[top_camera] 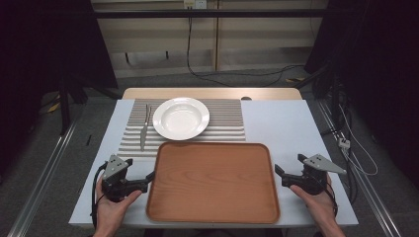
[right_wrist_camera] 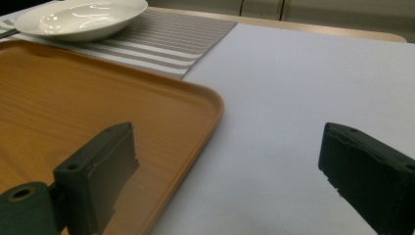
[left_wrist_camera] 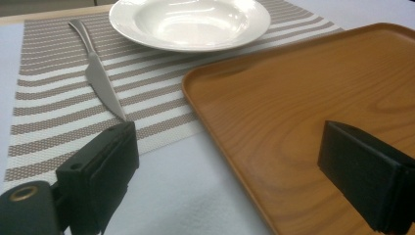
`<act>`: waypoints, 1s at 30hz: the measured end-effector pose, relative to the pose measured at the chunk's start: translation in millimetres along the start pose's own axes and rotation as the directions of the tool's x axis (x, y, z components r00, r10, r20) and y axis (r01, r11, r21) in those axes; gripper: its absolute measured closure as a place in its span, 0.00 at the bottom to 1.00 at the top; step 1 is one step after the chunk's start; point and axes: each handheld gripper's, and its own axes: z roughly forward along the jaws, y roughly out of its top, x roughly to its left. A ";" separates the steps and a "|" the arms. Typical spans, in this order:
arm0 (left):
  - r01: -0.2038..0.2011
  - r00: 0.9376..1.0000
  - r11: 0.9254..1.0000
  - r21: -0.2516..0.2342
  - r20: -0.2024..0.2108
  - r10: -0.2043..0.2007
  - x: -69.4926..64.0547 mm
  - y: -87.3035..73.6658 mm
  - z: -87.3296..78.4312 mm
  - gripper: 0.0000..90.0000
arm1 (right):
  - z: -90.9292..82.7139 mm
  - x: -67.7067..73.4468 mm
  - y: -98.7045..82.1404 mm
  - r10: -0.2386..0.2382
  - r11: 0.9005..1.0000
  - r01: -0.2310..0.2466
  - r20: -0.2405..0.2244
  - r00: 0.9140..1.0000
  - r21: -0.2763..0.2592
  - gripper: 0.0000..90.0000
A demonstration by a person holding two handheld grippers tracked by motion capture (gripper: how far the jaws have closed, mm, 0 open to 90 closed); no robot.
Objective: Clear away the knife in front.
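Left claw (top_camera: 148, 176) and right claw (top_camera: 279, 171) both wide, empty, flanking rectangular wooden tray (top_camera: 212, 182) on white tabletop (top_camera: 281, 123). Round white plate (top_camera: 181, 118) and steel knife (top_camera: 144, 129) on striped placemat (top_camera: 227, 123) behind.

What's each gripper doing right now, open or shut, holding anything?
Left gripper: open, holding nothing, jaws straddling the left edge of the wooden tray.
Right gripper: open, holding nothing, jaws straddling the tray's right edge.
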 end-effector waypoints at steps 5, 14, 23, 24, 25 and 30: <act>-0.001 1.000 1.000 0.010 0.007 0.001 -0.6 0.3 2.1 0.09 | 1.1 -0.4 -0.6 -0.002 1.000 0.002 -0.007 1.000 0.003 0.07; -0.003 1.000 0.999 0.032 0.019 0.002 -3.6 2.2 5.9 0.09 | 0.2 -1.8 -0.6 0.011 1.000 -0.011 -0.006 1.000 -0.001 0.07; -0.007 0.999 0.999 0.048 0.035 0.005 -2.7 13.4 10.1 0.09 | 0.0 -1.5 0.0 0.011 1.000 -0.011 -0.007 1.000 -0.002 0.08; -0.006 0.999 0.999 0.039 0.033 0.005 -2.3 15.5 10.0 0.09 | -0.3 -1.4 0.1 0.012 1.000 -0.012 -0.006 1.000 -0.002 0.08; -0.006 0.999 0.999 0.039 0.033 0.005 -2.3 15.5 10.0 0.09 | -0.6 -1.4 0.1 0.012 1.000 -0.012 -0.003 1.000 -0.003 0.08; -0.017 0.999 0.999 0.036 0.034 0.016 -1.2 22.3 10.5 0.09 | -1.7 -2.2 0.4 0.013 1.000 -0.013 0.000 1.000 -0.004 0.08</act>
